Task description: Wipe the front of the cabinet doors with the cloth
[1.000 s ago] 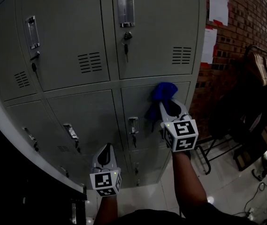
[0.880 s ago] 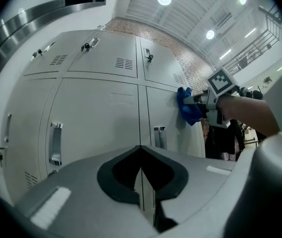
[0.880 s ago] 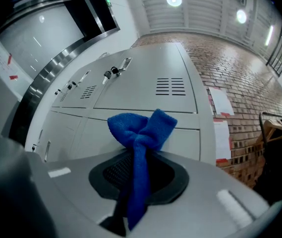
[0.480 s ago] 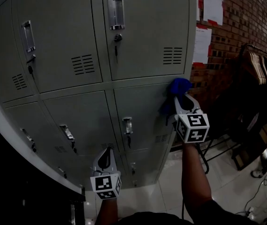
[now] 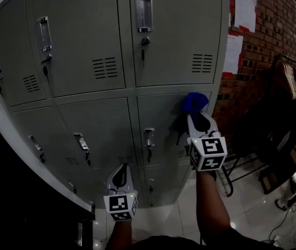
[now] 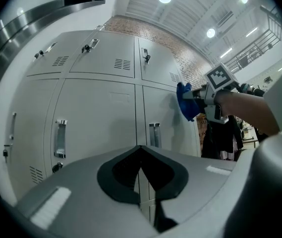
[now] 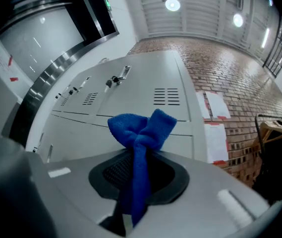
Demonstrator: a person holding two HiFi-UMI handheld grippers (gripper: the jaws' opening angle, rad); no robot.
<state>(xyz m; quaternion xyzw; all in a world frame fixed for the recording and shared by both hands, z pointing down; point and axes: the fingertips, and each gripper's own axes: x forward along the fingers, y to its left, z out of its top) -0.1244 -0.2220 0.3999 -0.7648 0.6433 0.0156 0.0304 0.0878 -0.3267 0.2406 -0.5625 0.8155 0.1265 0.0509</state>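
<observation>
The right claw (image 5: pixel 193 117) is clamped on a bunched blue cloth (image 5: pixel 194 102) and holds its wad against the upper right corner of a lower grey cabinet door (image 5: pixel 158 116), apparently to rub that panel's front clean. The left claw (image 5: pixel 121 170), its jaws closed together on nothing, hangs low and well apart, seemingly parked out of the wiping arm's way.
</observation>
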